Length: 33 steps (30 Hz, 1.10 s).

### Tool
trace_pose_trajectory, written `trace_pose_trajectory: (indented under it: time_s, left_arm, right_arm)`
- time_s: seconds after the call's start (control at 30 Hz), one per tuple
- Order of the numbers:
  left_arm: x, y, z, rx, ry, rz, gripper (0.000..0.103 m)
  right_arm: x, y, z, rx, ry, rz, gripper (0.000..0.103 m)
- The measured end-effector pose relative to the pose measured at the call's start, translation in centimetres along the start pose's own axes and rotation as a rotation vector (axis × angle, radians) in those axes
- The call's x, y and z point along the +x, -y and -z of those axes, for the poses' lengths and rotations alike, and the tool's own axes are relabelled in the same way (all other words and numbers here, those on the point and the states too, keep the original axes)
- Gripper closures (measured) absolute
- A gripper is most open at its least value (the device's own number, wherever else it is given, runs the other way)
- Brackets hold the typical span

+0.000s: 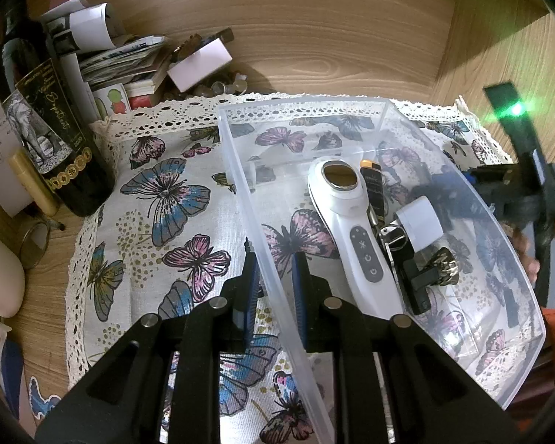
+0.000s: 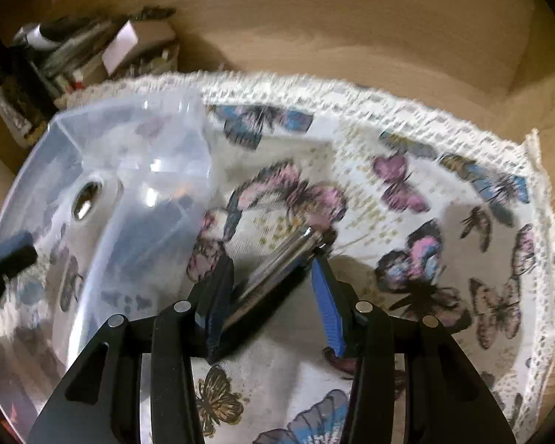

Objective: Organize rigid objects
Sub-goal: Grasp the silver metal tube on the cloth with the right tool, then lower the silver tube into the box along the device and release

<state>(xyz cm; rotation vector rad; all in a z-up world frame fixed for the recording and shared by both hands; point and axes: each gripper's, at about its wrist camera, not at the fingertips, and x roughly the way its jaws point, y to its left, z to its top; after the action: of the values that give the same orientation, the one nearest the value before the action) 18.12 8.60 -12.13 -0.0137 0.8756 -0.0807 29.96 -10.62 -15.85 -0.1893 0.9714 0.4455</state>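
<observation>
A clear plastic bin [image 1: 473, 199] stands on a butterfly-print cloth [image 1: 159, 199]. In it lie a white handheld device [image 1: 347, 218], a dark tube with an orange cap [image 1: 373, 185], a white cap [image 1: 420, 222], a black clip and a small gold-black piece [image 1: 446, 266]. My left gripper [image 1: 273, 270] straddles the bin's left wall, fingers close on each side of it. My right gripper [image 2: 273, 262] holds a shiny metal cylinder [image 2: 277, 266] slantwise between its fingers, above the cloth, right of the bin [image 2: 103, 192]. The right gripper also shows in the left wrist view [image 1: 507, 192], beyond the bin's right wall.
A dark wine bottle [image 1: 44, 122] stands at the cloth's left edge. Papers, cards and small boxes [image 1: 129, 63] pile up at the back left. A wooden wall [image 1: 314, 37] closes the back. A cream tube [image 1: 31, 181] and a glass ring lie left of the bottle.
</observation>
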Motion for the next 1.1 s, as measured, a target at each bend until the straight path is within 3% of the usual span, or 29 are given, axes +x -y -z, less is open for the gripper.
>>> trace_pose_trajectory:
  time_s: [0.1,0.23,0.43,0.63,1.1]
  left_arm:
    - [0.0,0.0,0.0,0.001,0.0,0.0,0.086]
    - [0.0,-0.1,0.0,0.002,0.0,0.001,0.086]
    - [0.0,-0.1,0.0,0.0,0.0,0.001,0.086]
    - [0.0,-0.2,0.0,0.003,-0.001,0.0,0.086]
    - [0.0,-0.2,0.0,0.003,-0.001,0.0,0.086]
  right_arm:
    - [-0.2,-0.9,0.7,-0.046,0.022,0.055,0.067]
    - [-0.9,-0.8,1.8,-0.044,0.04,0.08,0.088]
    - [-2.7,0.1,3.7,-0.028,0.068,0.125,0.089]
    - [-7.2,0.8,3.4,0.014,0.142,0.137,0.089]
    - [-14.4,-5.1,0.0,-0.074,0.385,0.053,0.089]
